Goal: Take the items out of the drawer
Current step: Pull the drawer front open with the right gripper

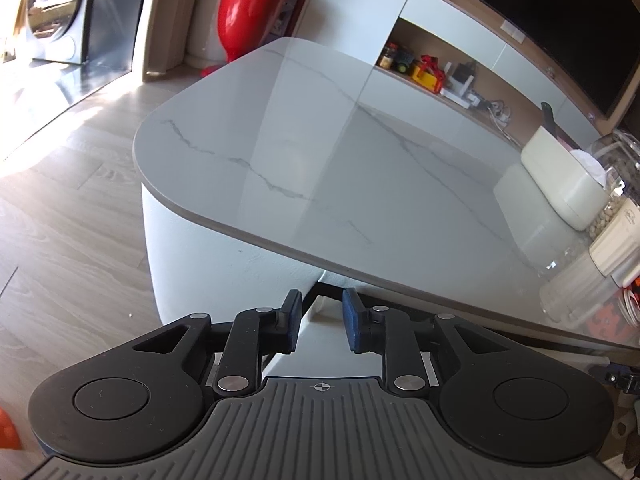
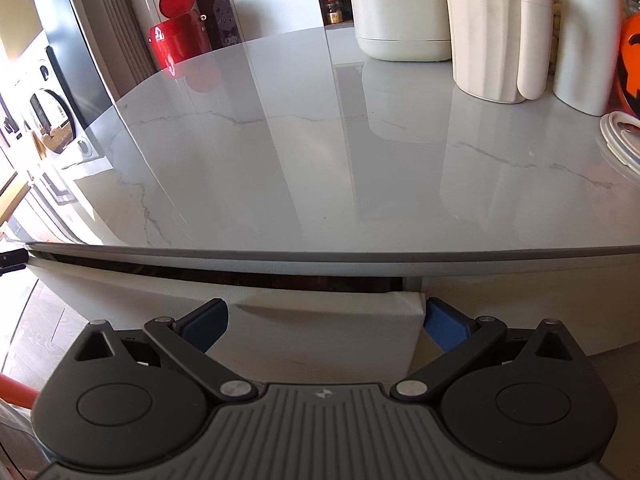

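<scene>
Left gripper [image 1: 320, 320] partly open, nothing between pads, at marble tabletop [image 1: 320, 140] edge. Right gripper [image 2: 326, 322] spread wide, empty, straddling white drawer front [image 2: 320, 320] pulled slightly ajar under tabletop.

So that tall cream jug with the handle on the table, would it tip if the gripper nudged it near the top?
Probably, yes. The cream jug stands tall and narrow on a glossy marble-look tabletop, so a high push would likely tip it, while a low one may just slide it. It looks like ceramic, so likely heavy for its size and breakable.
</scene>
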